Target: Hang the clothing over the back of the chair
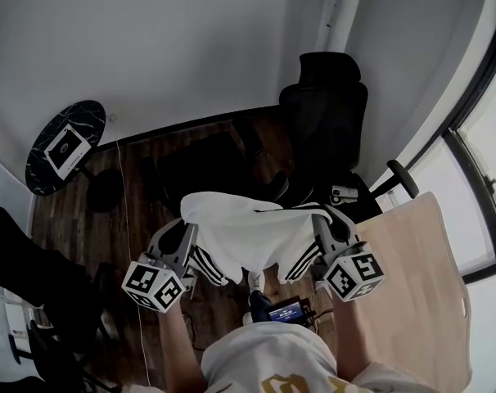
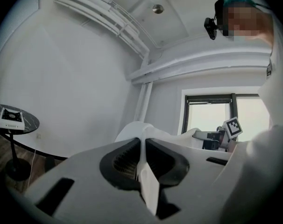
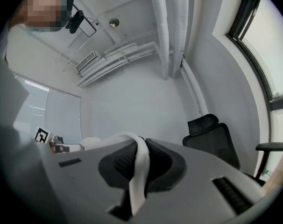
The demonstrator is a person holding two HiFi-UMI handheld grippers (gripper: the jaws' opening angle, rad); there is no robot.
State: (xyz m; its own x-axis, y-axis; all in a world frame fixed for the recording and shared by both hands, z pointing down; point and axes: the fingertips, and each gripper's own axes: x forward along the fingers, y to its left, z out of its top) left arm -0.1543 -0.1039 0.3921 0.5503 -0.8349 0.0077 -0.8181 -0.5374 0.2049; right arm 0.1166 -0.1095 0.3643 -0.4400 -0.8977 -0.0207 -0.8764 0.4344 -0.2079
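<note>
Clothing (image 1: 248, 232), white w/ dark stripes, hangs in the air spread btwn both grippers, well apart from the chair (image 1: 326, 121), which stands at approx. 1 o'clock of it. Left gripper (image 1: 185, 234) jaws are pinched narrow on one fabric edge; right gripper (image 1: 320, 223) likewise on the other. Pickup and spread look done. Left to do, I'd judge: carry over, drape on chair back, release.

White clothing (image 1: 248, 232) striped in black, centre; a black chair (image 1: 326, 121) at one o'clock; a black marbled round table (image 1: 43, 150) at ten; dark brown wood floor (image 1: 64, 219); a pale wood surface (image 1: 420, 285) at four; black-and-white marker cubes on the grey left gripper (image 1: 185, 229) and right gripper (image 1: 320, 223).
</note>
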